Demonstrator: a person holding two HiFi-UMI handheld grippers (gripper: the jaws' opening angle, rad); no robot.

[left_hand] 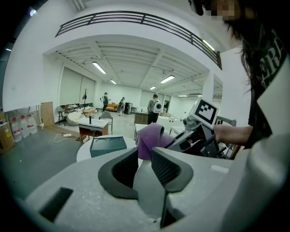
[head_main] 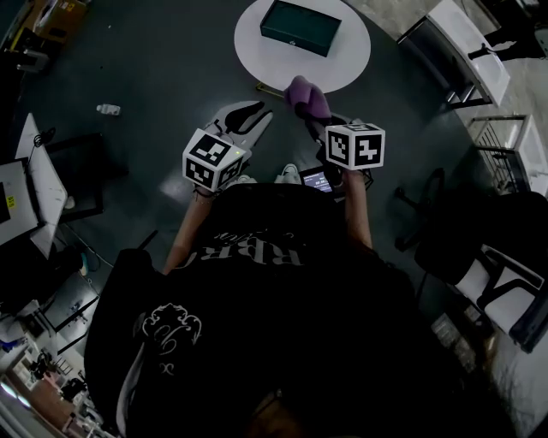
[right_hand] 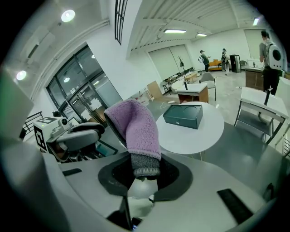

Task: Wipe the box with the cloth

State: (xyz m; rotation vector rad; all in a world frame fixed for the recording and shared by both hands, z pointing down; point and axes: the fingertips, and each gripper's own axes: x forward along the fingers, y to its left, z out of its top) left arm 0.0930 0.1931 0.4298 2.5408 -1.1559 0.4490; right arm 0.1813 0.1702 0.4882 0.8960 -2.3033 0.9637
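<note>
Fingers (right_hand: 173,177) of the right gripper (right_hand: 144,172) are clamping the purple cloth (right_hand: 136,124) at mid-frame, the left gripper (left_hand: 144,161) is holding its fingers (left_hand: 166,167) slightly apart on nothing, and the dark green box (head_main: 300,26) is lying on the round white desk (head_main: 351,60) at the head view's top.

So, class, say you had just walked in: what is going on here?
A person holds a gripper in each hand, a little short of a round white table. The right gripper is shut on a purple cloth, which sticks up from its jaws. The left gripper is open and empty. The dark green box lies on the table, not yet touched by the cloth.
</note>
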